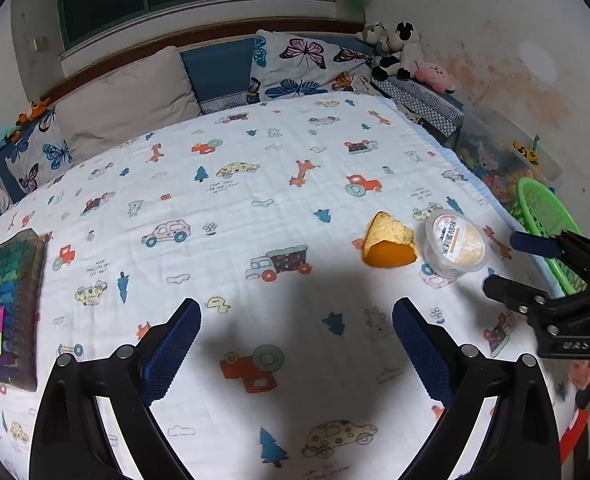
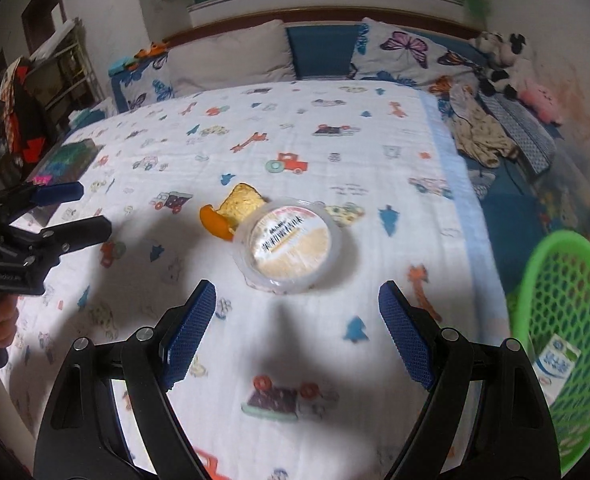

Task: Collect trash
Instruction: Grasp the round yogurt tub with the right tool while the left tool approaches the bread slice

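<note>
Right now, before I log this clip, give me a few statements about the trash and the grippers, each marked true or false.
1. The plastic cup lies on the bed next to the orange peel. True.
2. The right gripper is shut on the cup. False: its jaws are open and hold nothing, and the cup lies ahead of it.
3. The green basket holds a small carton. True.
4. The left gripper holds the peel. False: it is open and empty above the blanket.
5. The peel is already in the basket. False: it lies on the blanket.
</note>
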Tool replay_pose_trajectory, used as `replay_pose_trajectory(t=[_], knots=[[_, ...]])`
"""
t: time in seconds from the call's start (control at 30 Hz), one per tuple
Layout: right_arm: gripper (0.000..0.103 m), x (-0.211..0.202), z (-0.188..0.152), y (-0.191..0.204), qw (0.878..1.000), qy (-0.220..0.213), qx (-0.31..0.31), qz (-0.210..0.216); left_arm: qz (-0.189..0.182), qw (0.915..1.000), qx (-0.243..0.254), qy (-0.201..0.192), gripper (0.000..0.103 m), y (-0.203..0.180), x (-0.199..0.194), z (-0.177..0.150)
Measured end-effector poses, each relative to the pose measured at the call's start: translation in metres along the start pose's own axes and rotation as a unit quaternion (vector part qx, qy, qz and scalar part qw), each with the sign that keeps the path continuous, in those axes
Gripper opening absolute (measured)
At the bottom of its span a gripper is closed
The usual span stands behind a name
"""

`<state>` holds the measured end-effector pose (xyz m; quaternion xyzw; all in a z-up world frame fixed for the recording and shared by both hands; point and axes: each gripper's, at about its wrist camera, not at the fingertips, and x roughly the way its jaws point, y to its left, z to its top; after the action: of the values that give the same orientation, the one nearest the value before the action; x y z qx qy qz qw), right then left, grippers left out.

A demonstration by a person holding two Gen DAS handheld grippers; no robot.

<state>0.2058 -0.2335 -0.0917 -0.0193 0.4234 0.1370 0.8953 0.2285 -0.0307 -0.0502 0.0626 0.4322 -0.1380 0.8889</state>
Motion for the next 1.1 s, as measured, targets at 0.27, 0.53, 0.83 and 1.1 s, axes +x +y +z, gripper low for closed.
replay_pose_trajectory(t=[0.27,0.53,0.83,1.1], knots=[[0.083,0.029,0.011,0.0,1.0,0.019,0.001,-0.003,-0.003,1.0,0.002,0.008,0.094,0.005,0.009,-0.002],[0.071,0.038,0.015,0.003,1.0,0.022,-0.003,-0.001,-0.007,0.9998,0.008,0.015,0.094,0.001,0.018,-0.001],[0.066,0.025,0.012,0.0,1.0,0.009,-0.002,-0.004,-0.016,0.9996,0.021,0.014,0.094,-0.014,0.024,0.005],[0.066,0.0,0.006,-0.022,1.0,-0.006,0.017,-0.017,-0.03,0.9987,0.038,0.016,0.093,-0.037,0.038,0.015]])
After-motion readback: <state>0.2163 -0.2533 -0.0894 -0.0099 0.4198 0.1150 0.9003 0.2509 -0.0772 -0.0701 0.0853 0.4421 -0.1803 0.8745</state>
